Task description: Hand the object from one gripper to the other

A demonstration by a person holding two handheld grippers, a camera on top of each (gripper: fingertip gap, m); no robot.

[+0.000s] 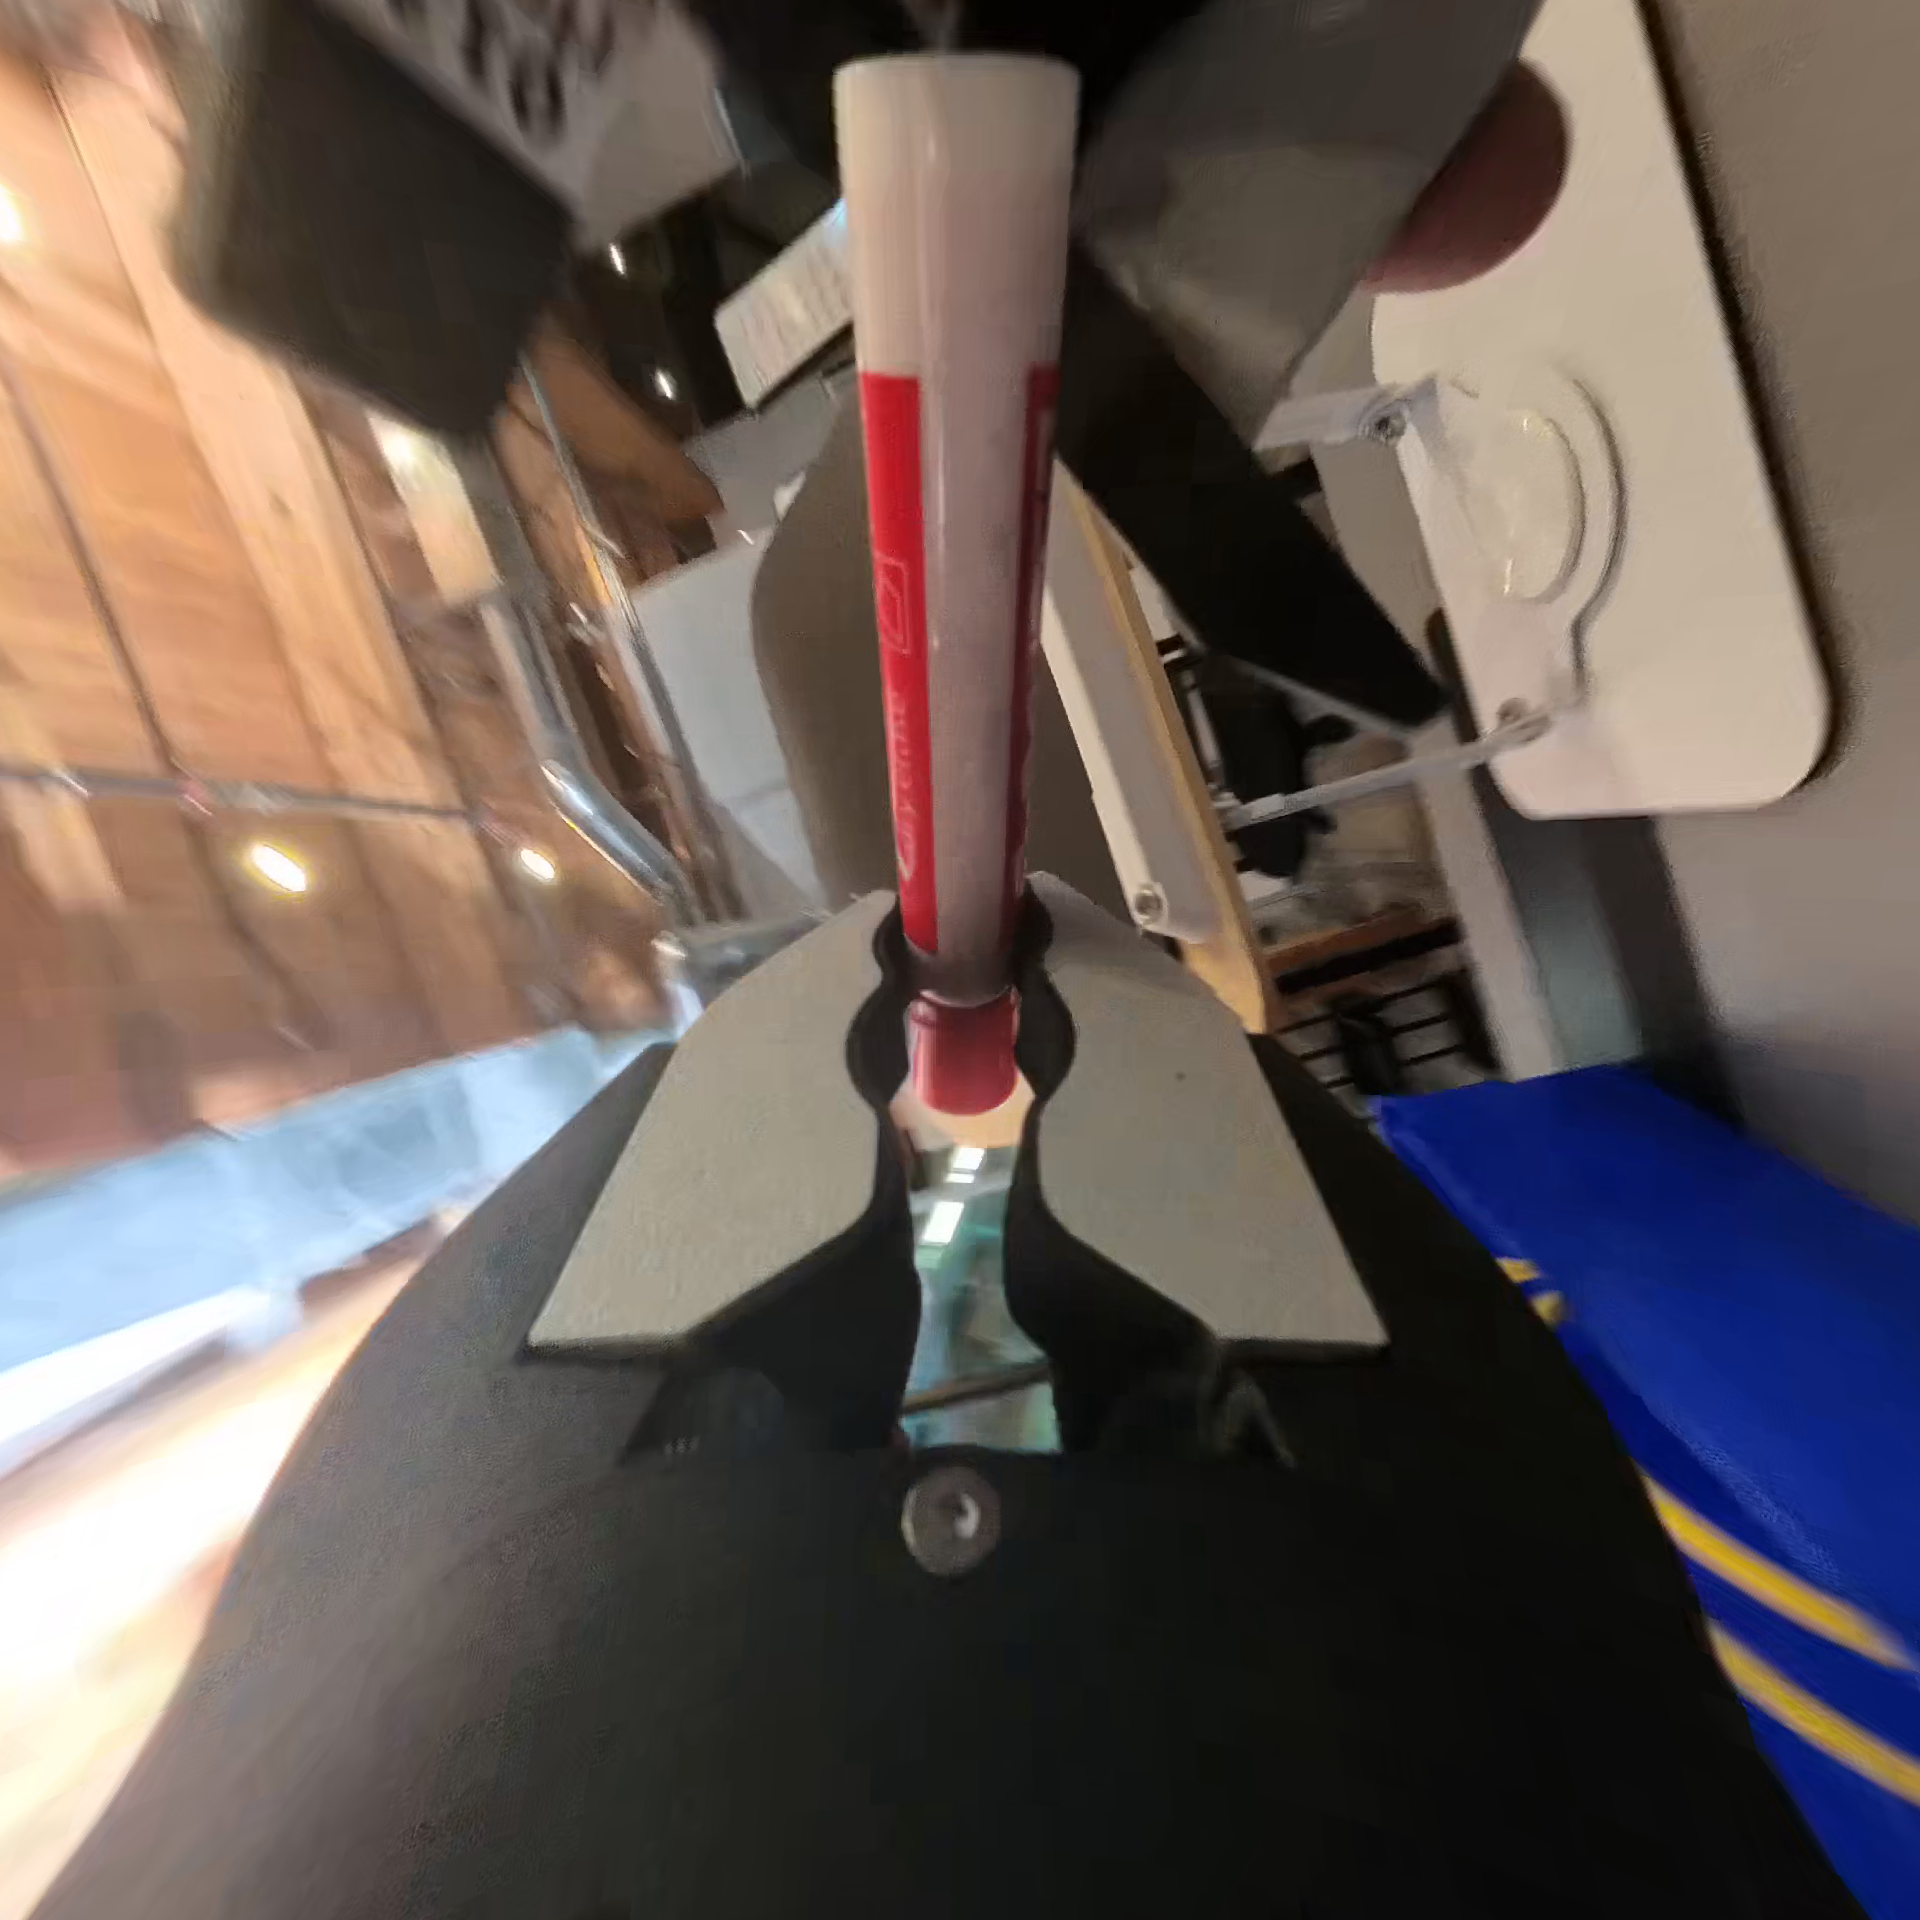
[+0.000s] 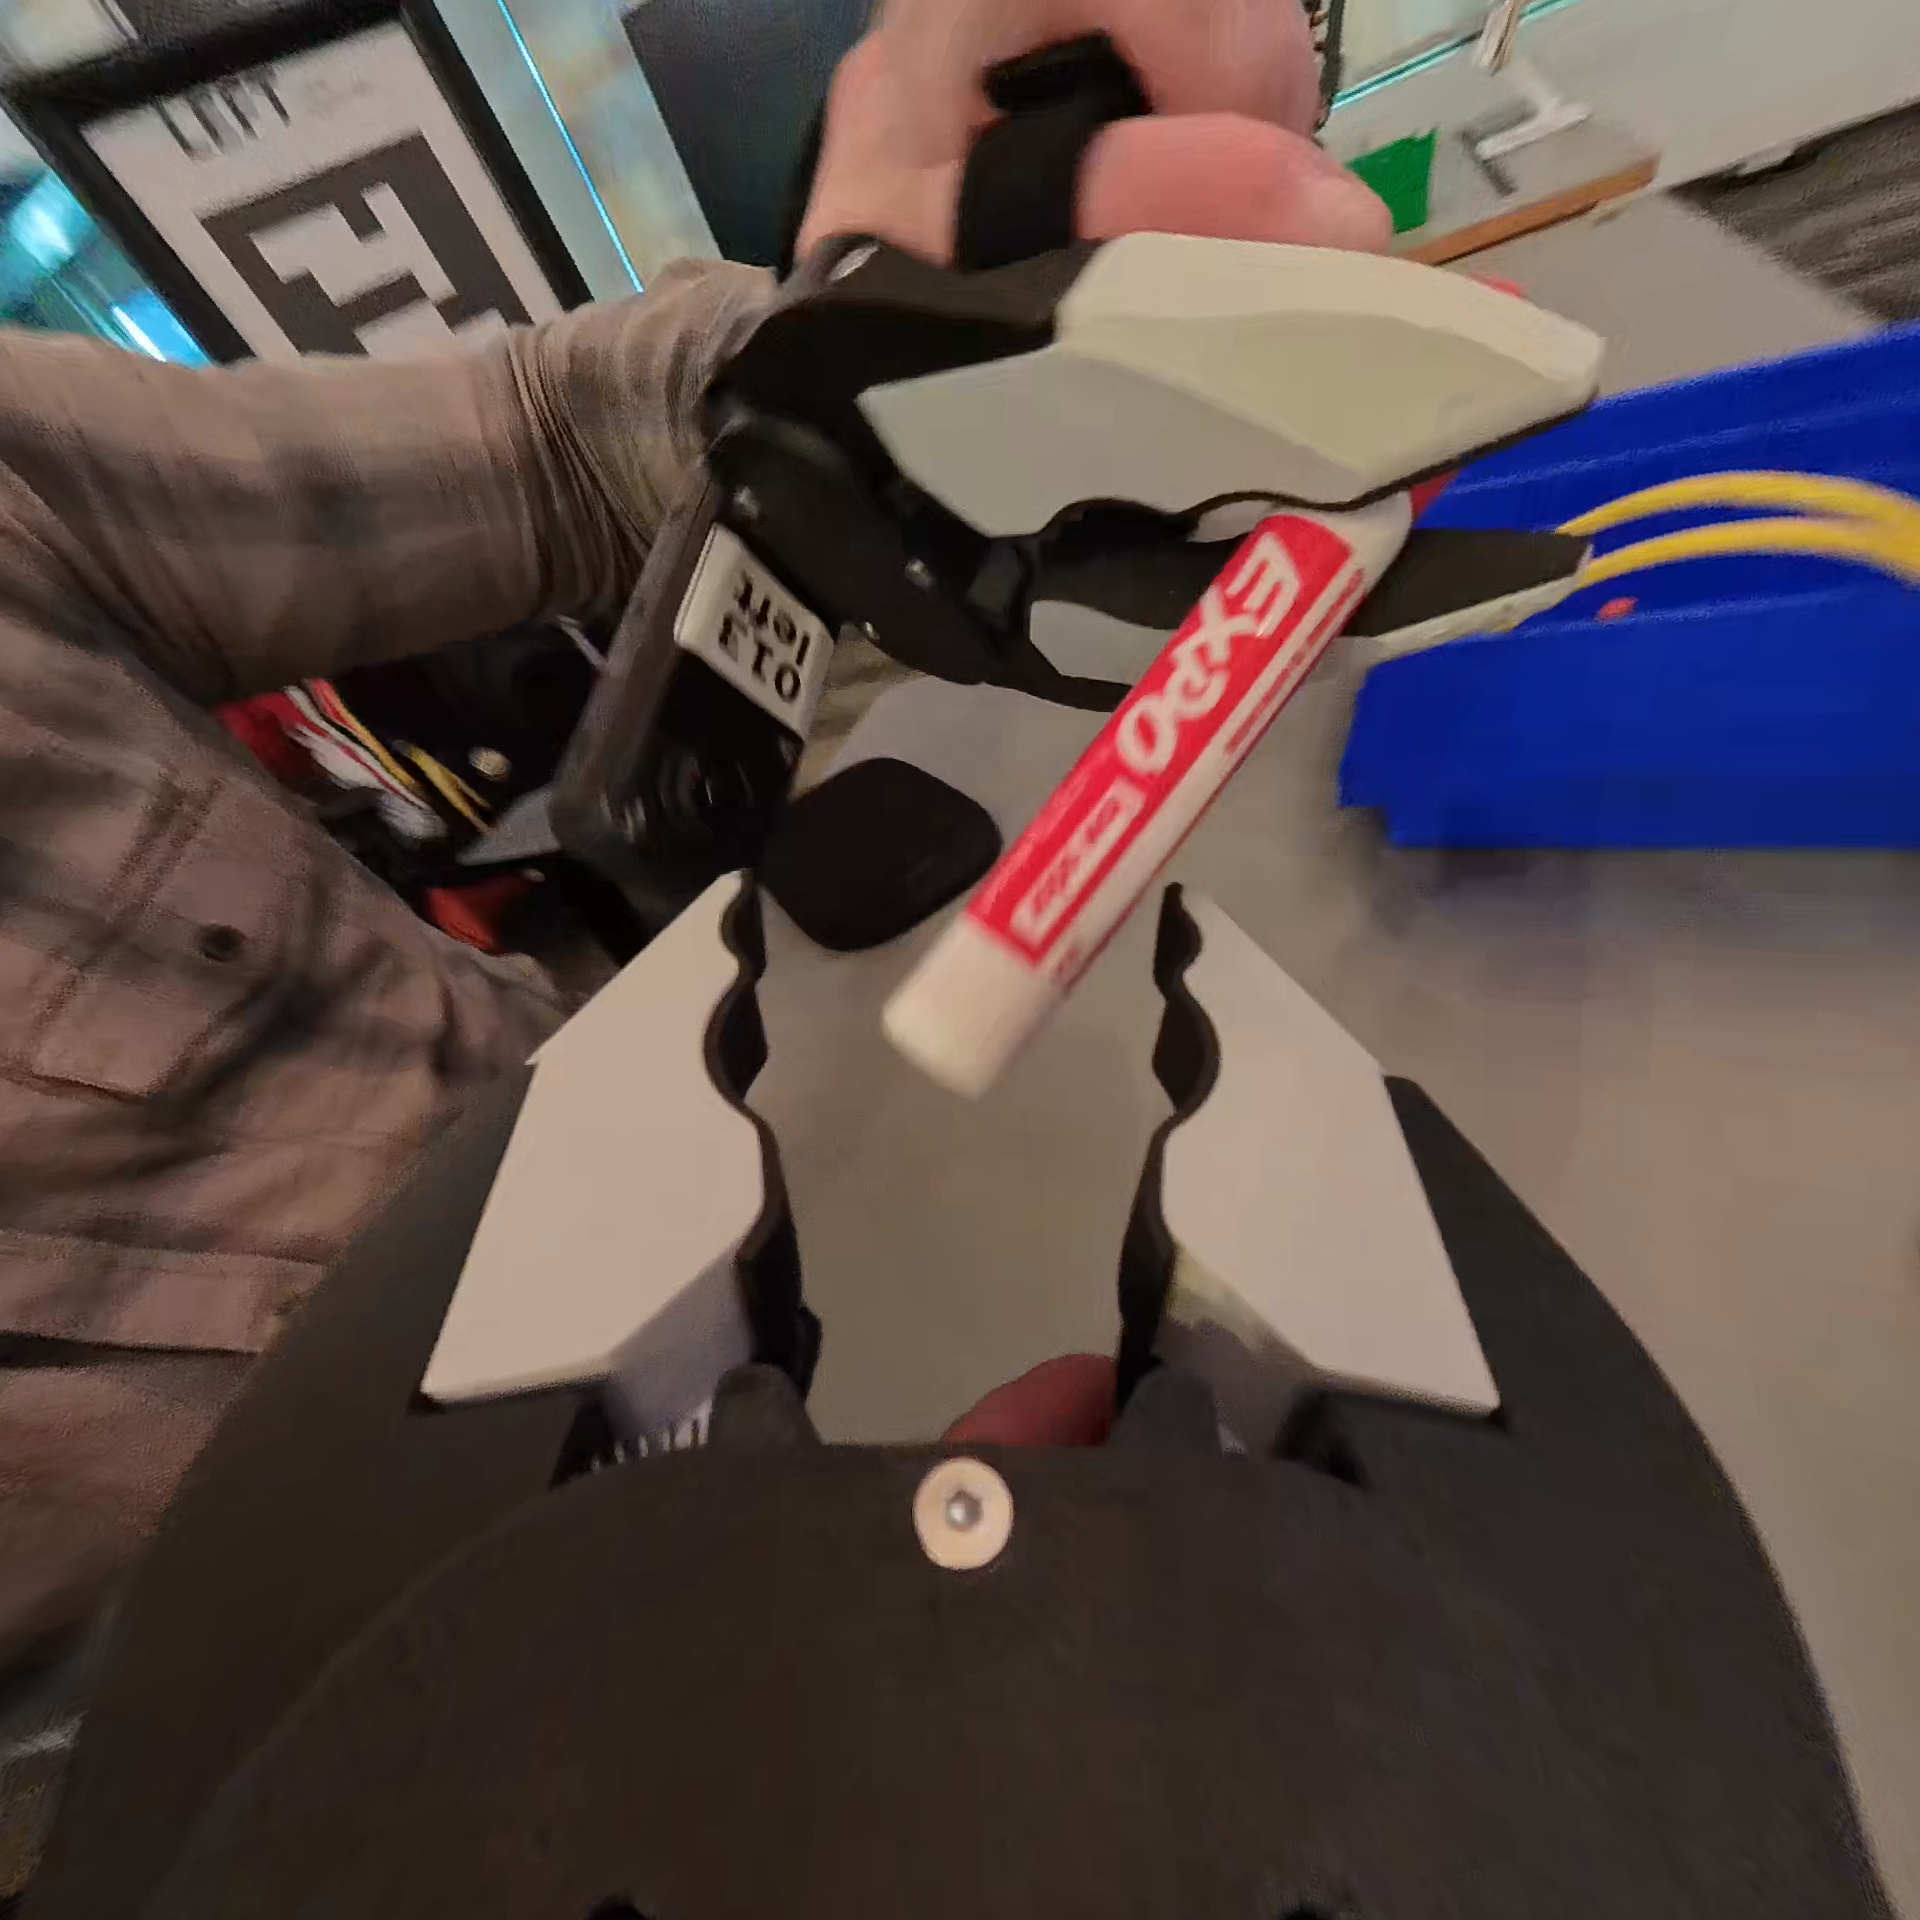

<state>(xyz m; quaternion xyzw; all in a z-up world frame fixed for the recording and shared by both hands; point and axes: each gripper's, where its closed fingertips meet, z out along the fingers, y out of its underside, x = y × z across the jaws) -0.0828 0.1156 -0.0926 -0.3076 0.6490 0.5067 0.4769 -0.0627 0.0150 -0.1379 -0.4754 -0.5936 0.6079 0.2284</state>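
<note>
The left gripper is seen with its jaws drawn close together, clamped on something near their tips. In the right wrist view it is held up at the far side by a hand wrapped over its black handle, a plaid-sleeved forearm reaching in from the left. The right gripper is held near, below it, jaws spread wide and gripping nothing.

White lettering runs along the red band of the marker, and a small white tag on the left tool bears dark characters. A black-framed board behind carries a black-and-white block pattern with small characters above it.
</note>
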